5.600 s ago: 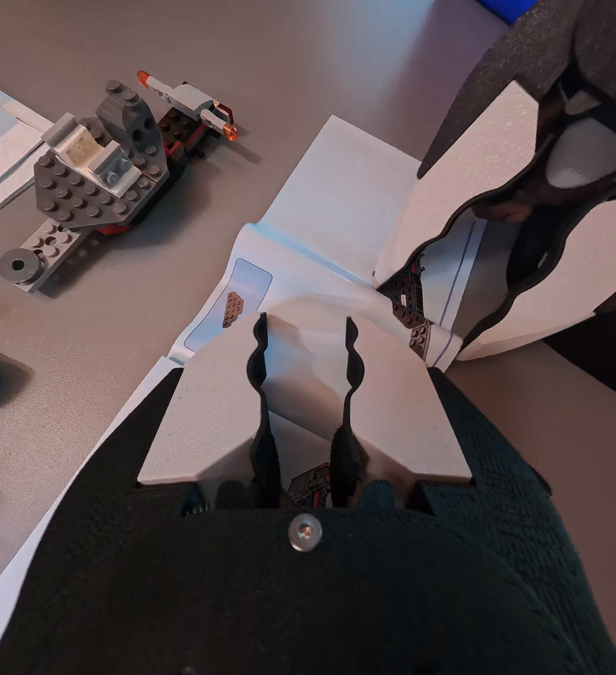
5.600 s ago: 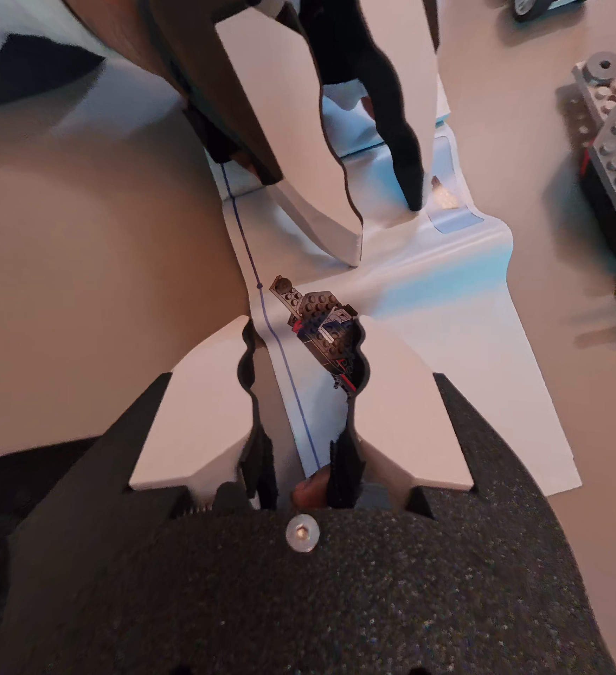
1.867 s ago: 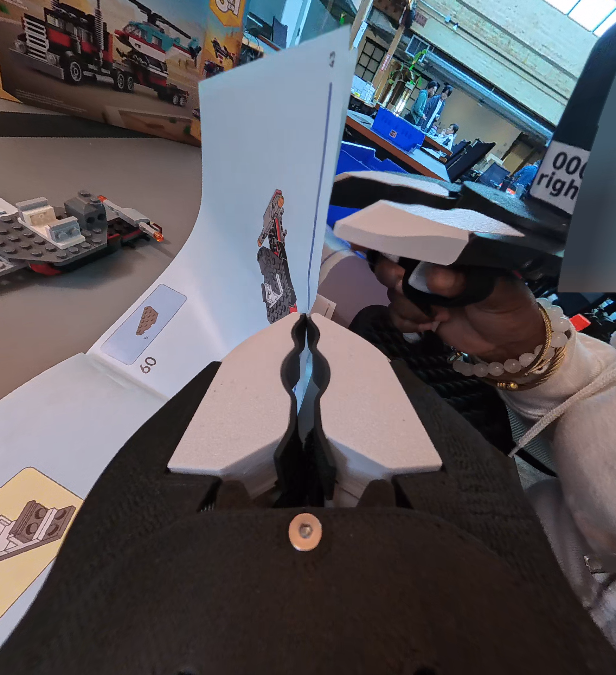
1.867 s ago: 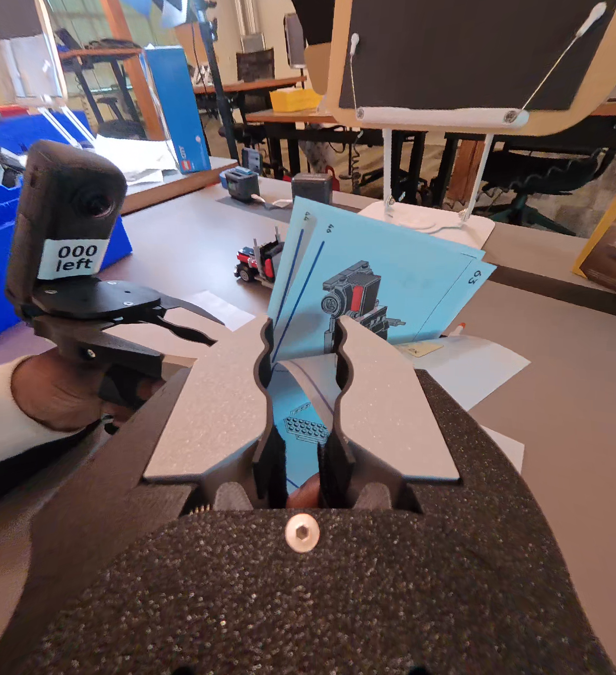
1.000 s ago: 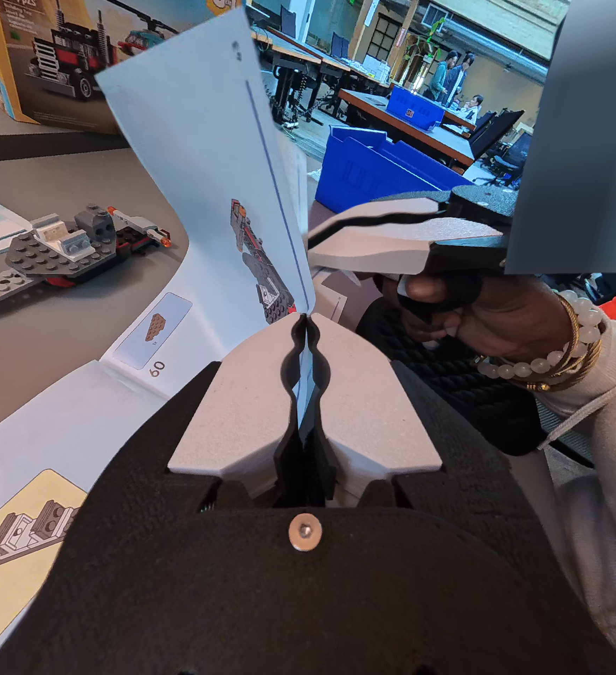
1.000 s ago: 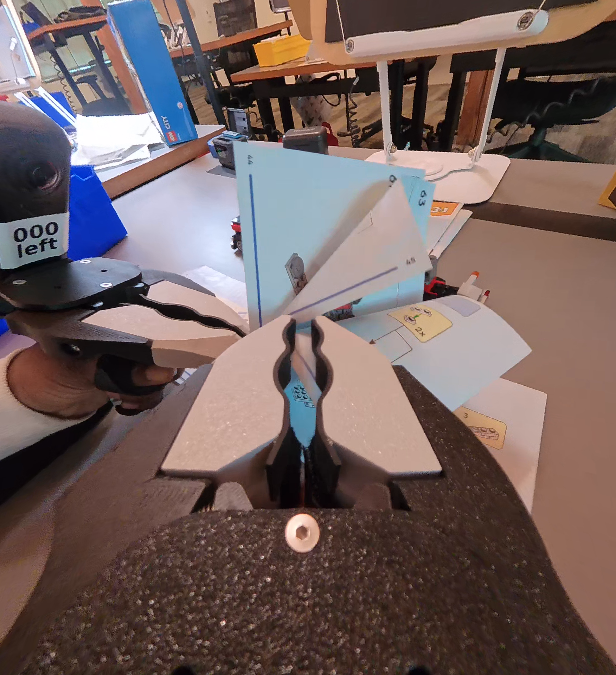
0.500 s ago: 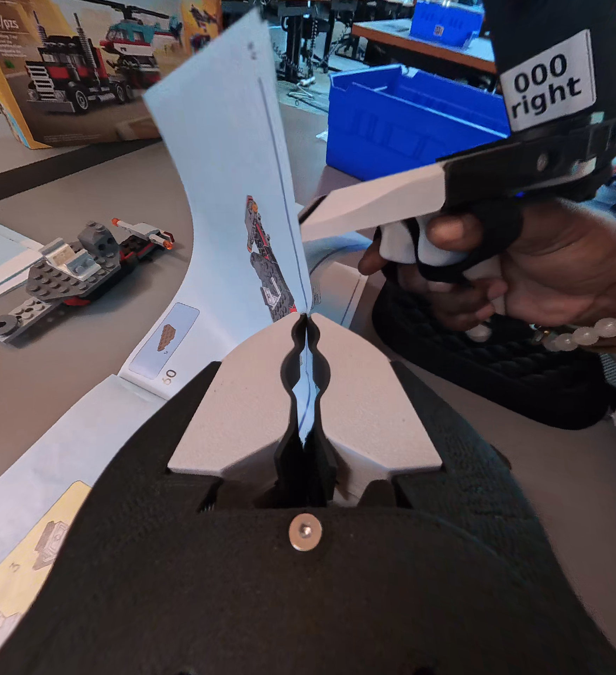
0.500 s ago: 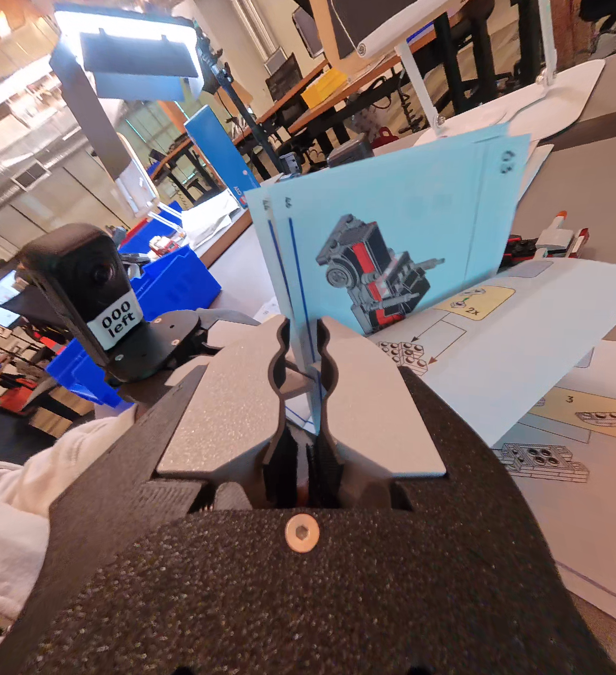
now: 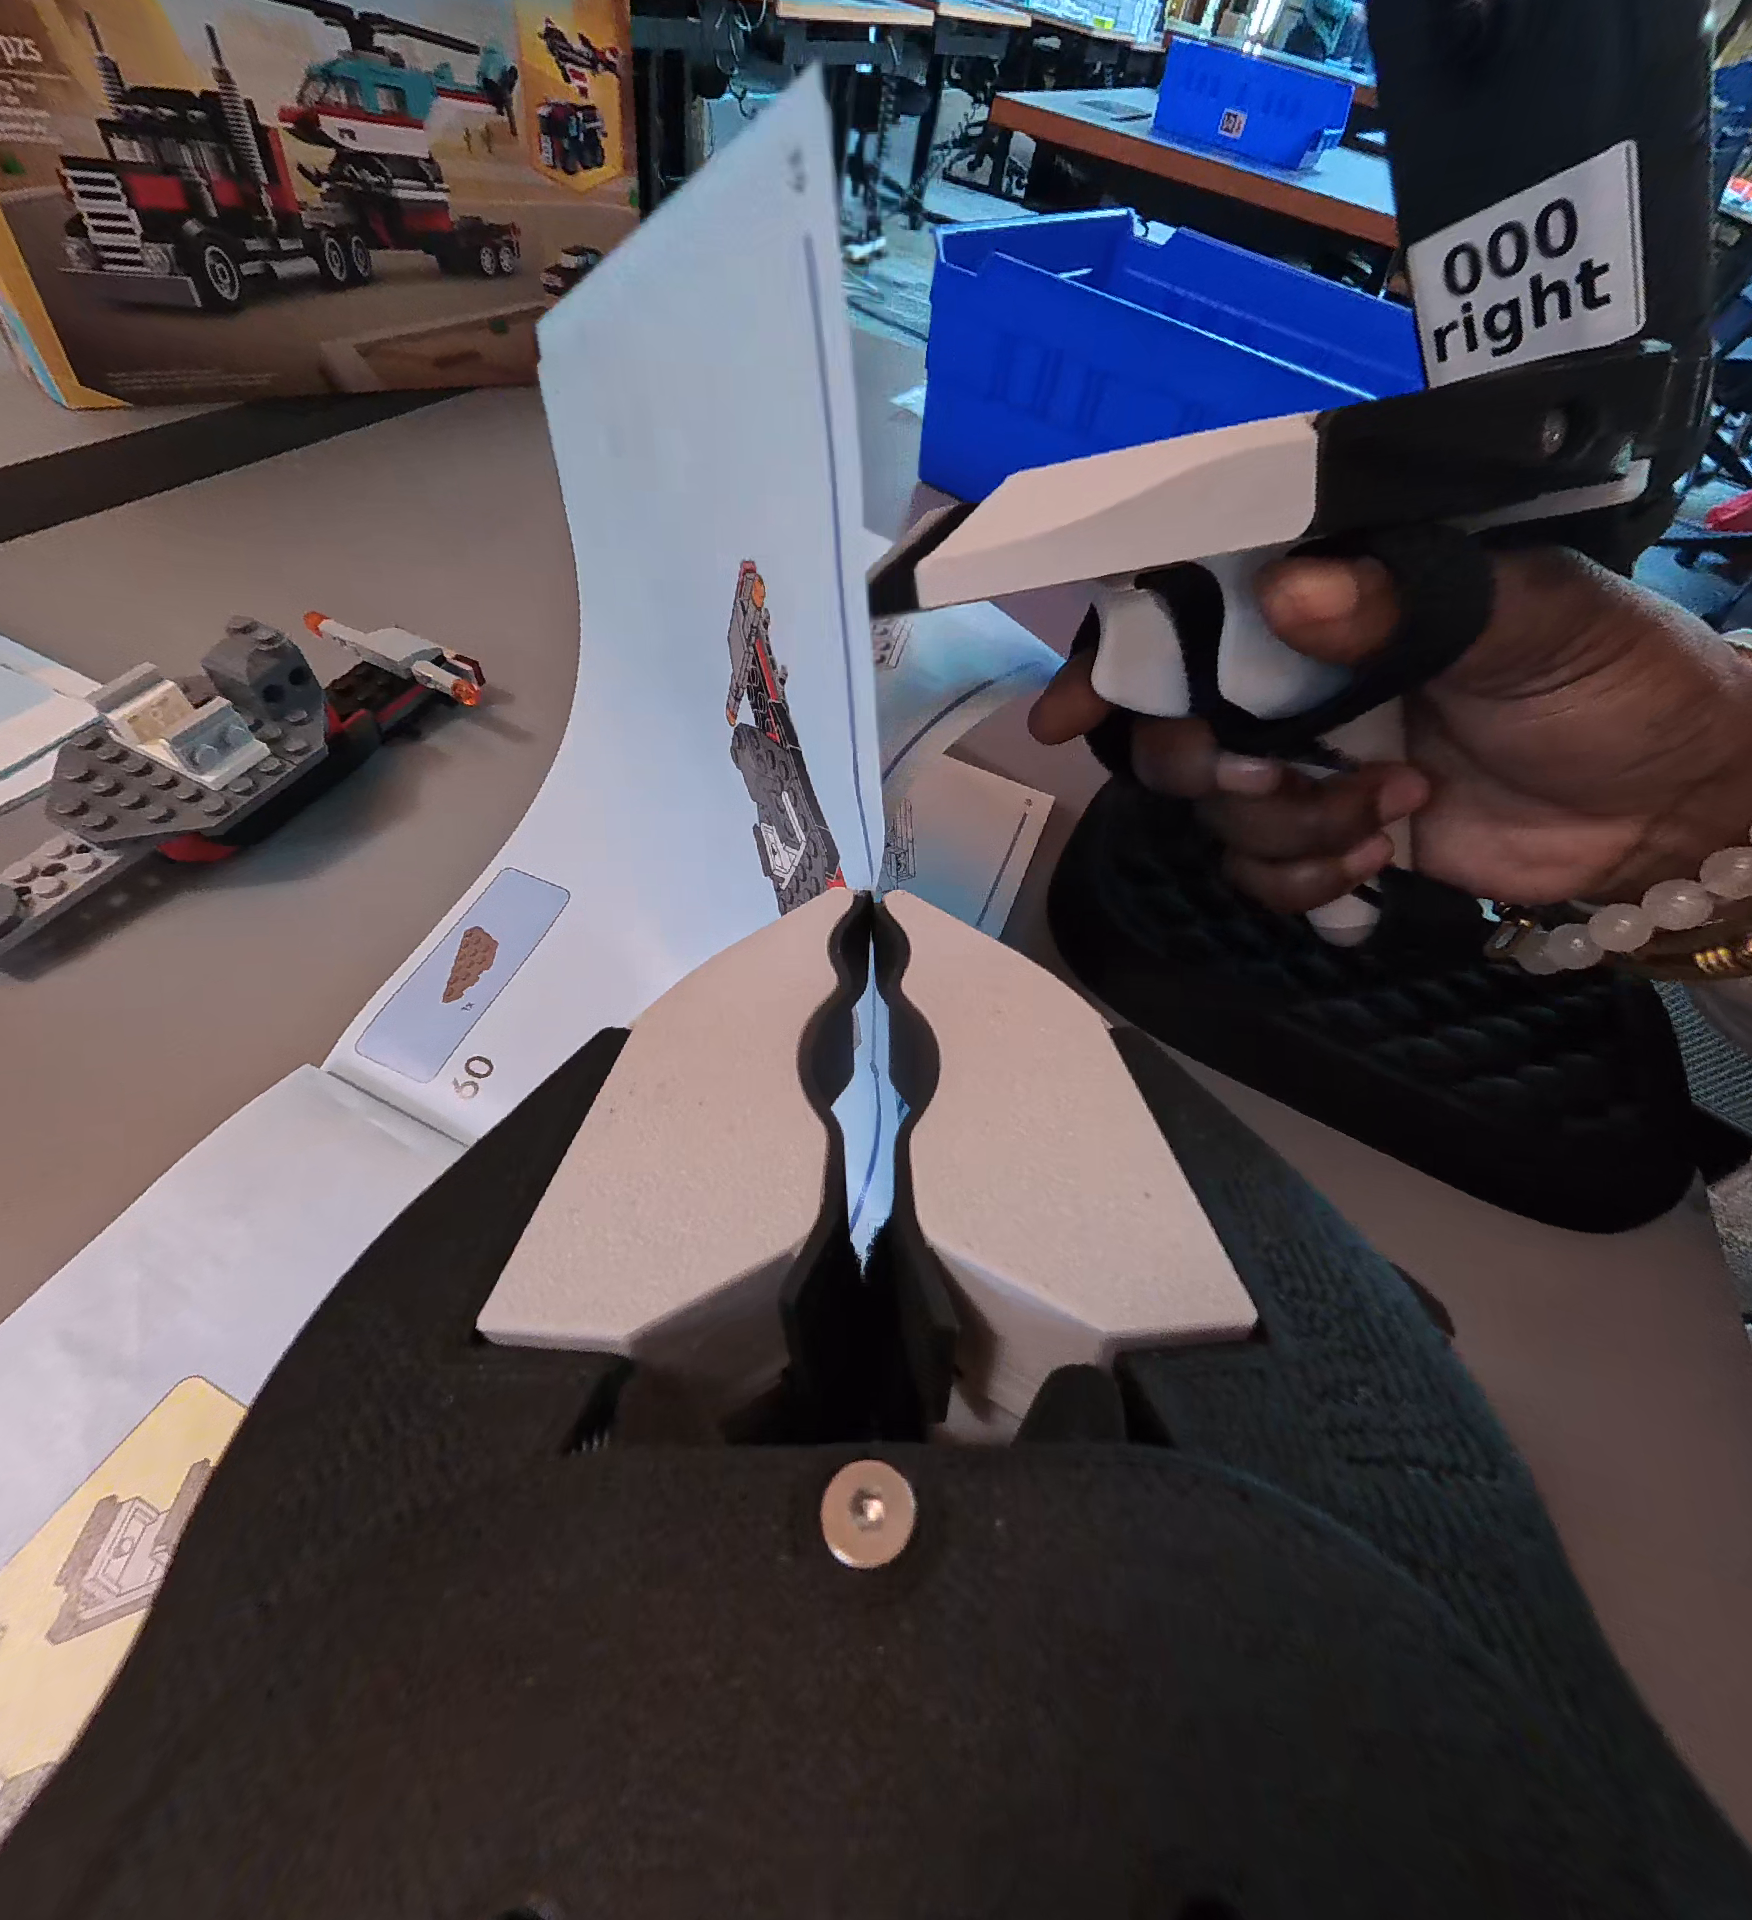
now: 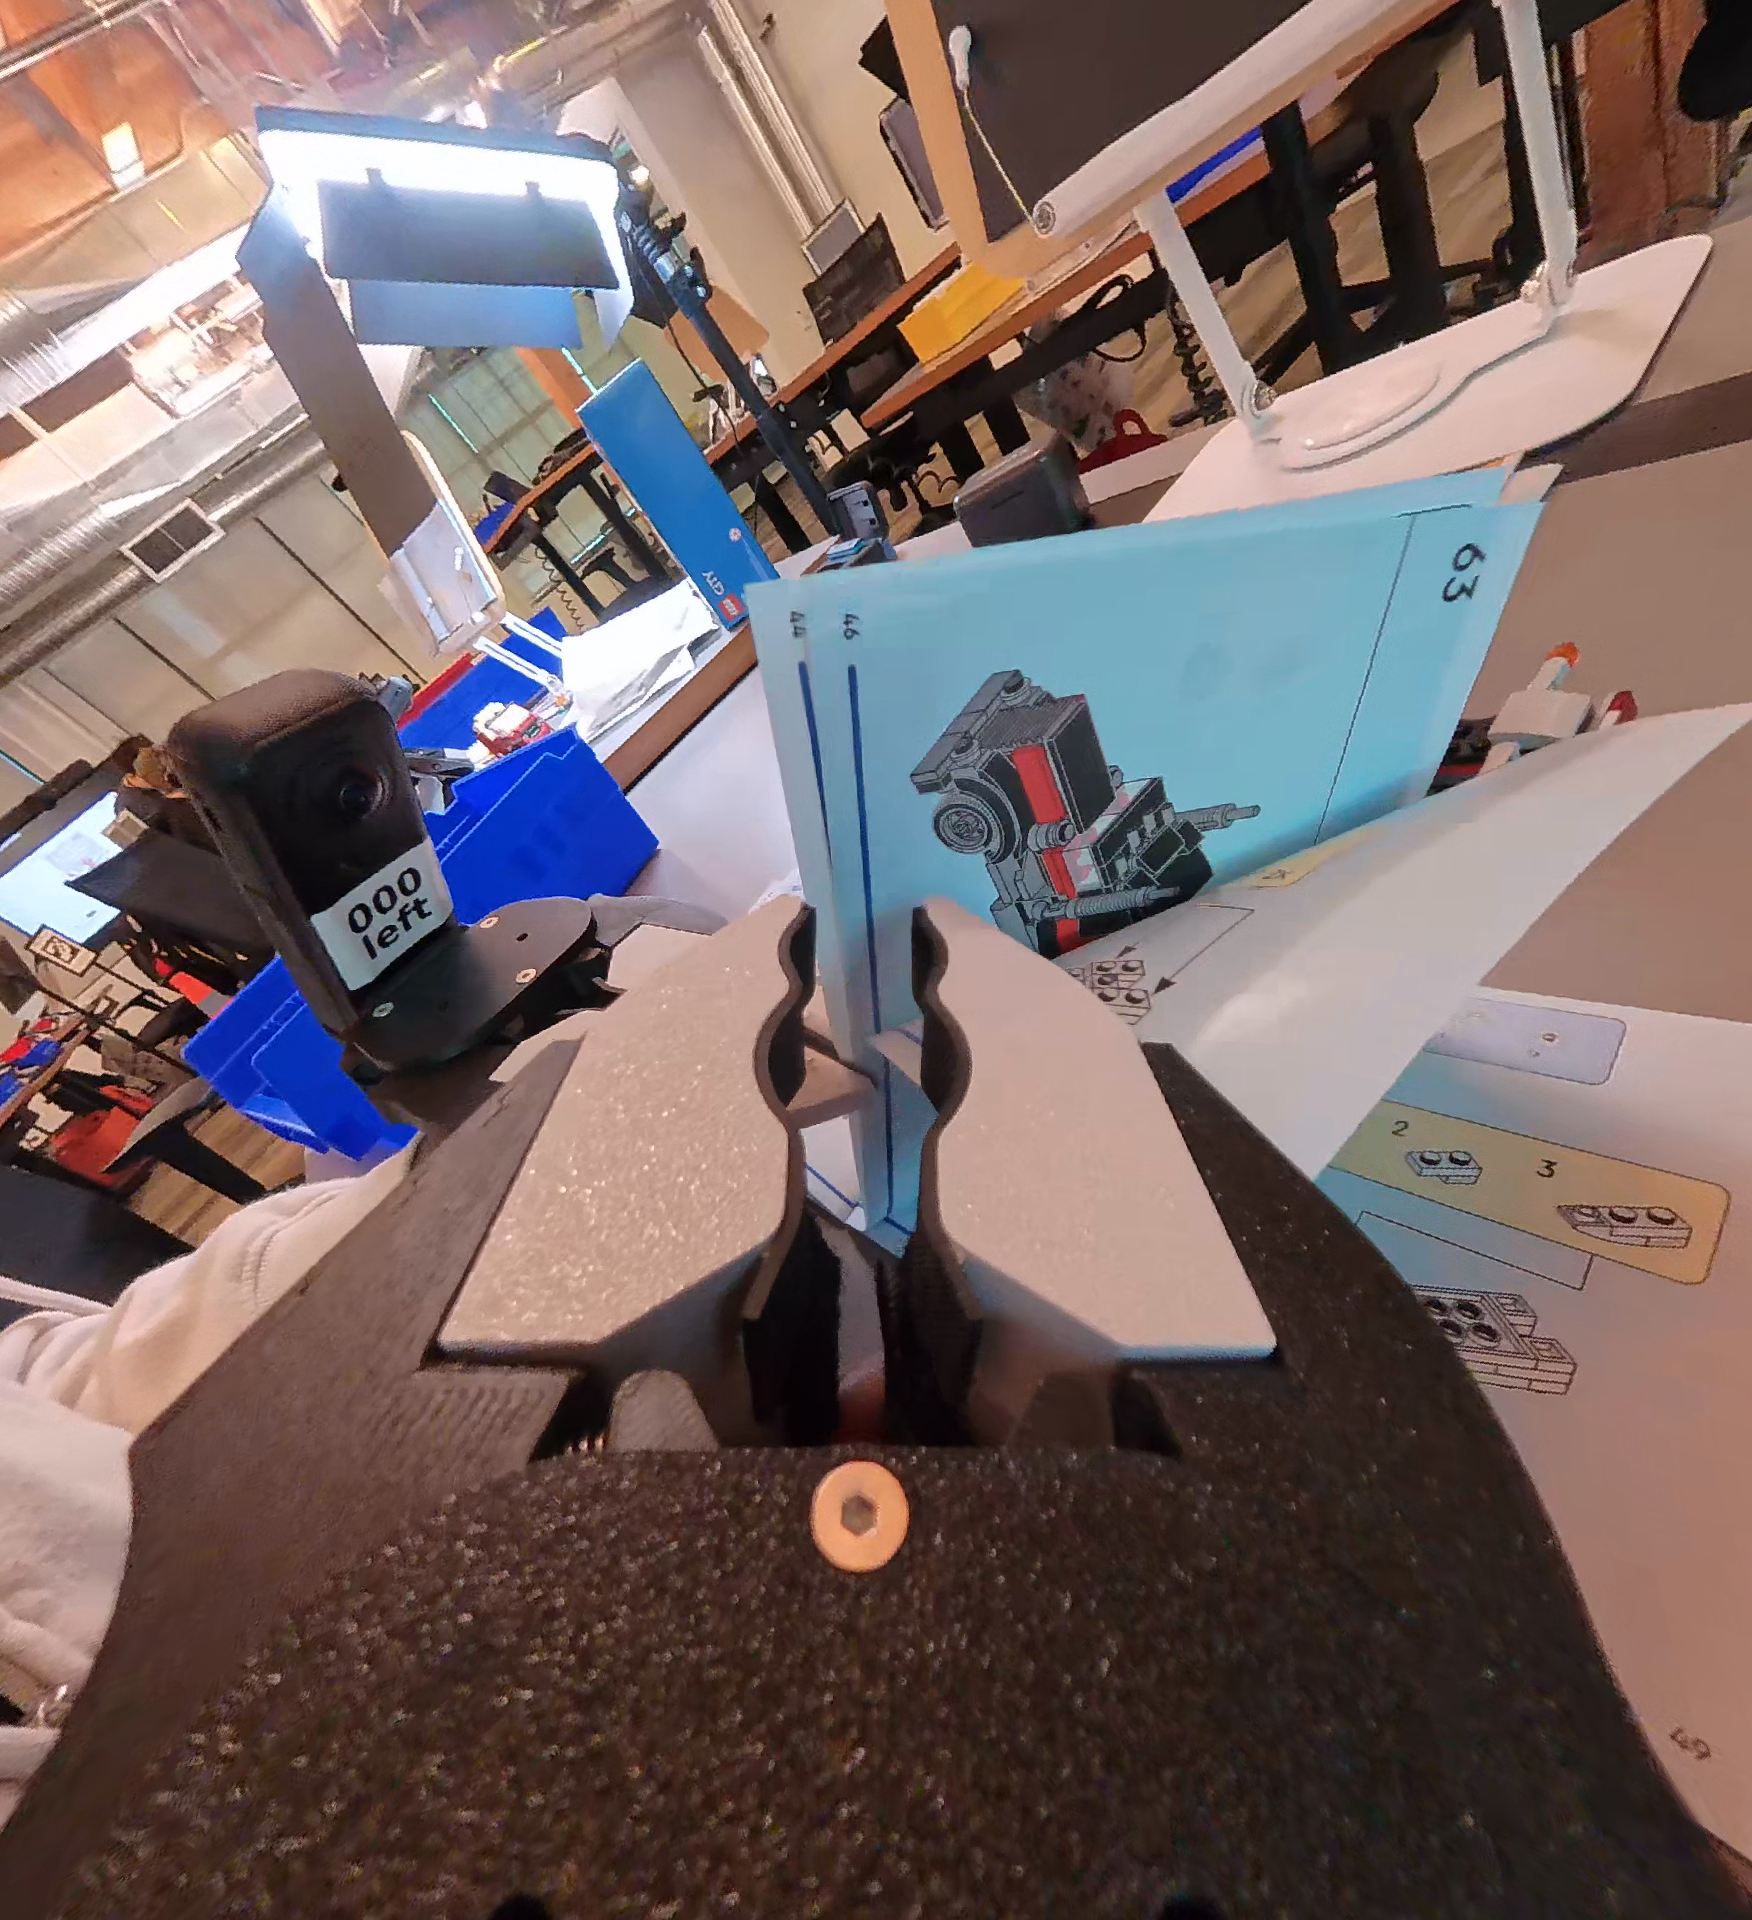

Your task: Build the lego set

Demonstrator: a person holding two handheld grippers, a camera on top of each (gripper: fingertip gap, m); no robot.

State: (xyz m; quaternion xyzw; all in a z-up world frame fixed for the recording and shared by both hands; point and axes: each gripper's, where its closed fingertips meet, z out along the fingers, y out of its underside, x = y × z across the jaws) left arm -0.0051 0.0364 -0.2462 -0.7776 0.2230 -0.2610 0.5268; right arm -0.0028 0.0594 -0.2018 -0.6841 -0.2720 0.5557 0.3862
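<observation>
Left gripper (image 9: 870,914) is clamped on an upright page of the instruction booklet (image 9: 706,540), sheet pinched between the jaws at the tips. Right gripper (image 10: 856,935) is spread slightly; the page edges (image 10: 1111,727) stand in the gap, apparently not gripped. The partly built lego model (image 9: 176,758) is seen on the grey table (image 9: 259,561), well left of the left gripper. The set's box (image 9: 259,187) is stood beyond it.
</observation>
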